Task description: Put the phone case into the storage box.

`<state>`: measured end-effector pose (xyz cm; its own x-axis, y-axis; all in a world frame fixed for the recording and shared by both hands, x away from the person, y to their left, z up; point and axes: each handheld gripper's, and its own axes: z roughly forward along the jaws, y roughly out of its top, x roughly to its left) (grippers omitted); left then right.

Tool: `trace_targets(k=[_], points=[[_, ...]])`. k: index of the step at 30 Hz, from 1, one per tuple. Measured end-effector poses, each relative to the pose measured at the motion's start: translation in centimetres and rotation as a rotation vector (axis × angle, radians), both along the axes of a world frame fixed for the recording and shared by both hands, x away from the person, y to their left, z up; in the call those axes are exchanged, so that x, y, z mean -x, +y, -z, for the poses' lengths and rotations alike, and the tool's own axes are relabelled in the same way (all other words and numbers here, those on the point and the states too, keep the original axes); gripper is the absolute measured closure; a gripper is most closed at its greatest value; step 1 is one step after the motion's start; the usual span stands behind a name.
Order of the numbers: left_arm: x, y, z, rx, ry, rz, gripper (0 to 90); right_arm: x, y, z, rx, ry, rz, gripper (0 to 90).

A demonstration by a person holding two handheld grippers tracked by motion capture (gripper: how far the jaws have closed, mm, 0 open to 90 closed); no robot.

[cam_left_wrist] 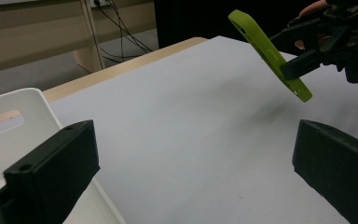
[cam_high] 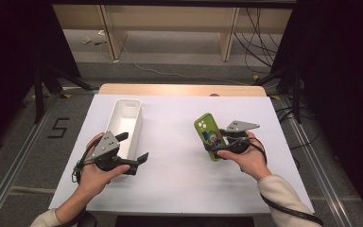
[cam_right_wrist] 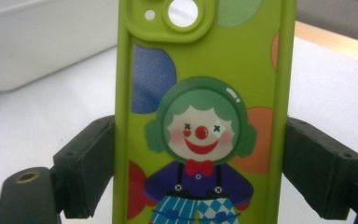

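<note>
1. At the near left, left gripper (cam_high: 133,152) waits with jaws apart, holding nothing, beside the bin (cam_high: 133,105).
2. Right gripper (cam_high: 216,146) clamps the case (cam_high: 209,135) by its edges, lifted off the table (cam_high: 170,179) (tilted).
3. Carry level; release low inside the bin.

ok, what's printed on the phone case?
A clown on lime green with coloured balloons, phone case; clearest in the right gripper view.

Bin (cam_high: 125,124) is set on table (cam_high: 179,179) at left; phone case (cam_high: 209,136) is held up at right, clamped in right gripper (cam_high: 216,142).
</note>
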<state>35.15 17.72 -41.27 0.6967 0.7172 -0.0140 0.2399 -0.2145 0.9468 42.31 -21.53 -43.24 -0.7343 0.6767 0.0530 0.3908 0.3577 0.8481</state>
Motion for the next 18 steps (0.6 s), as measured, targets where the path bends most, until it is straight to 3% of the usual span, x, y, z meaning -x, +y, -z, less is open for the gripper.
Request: trace_targets(k=[18], points=[[-1.1,-1.8,-1.3,0.018,-0.01,0.013,0.6,0.9,0.2,-0.6,-0.072,-0.051,0.017,16.8]])
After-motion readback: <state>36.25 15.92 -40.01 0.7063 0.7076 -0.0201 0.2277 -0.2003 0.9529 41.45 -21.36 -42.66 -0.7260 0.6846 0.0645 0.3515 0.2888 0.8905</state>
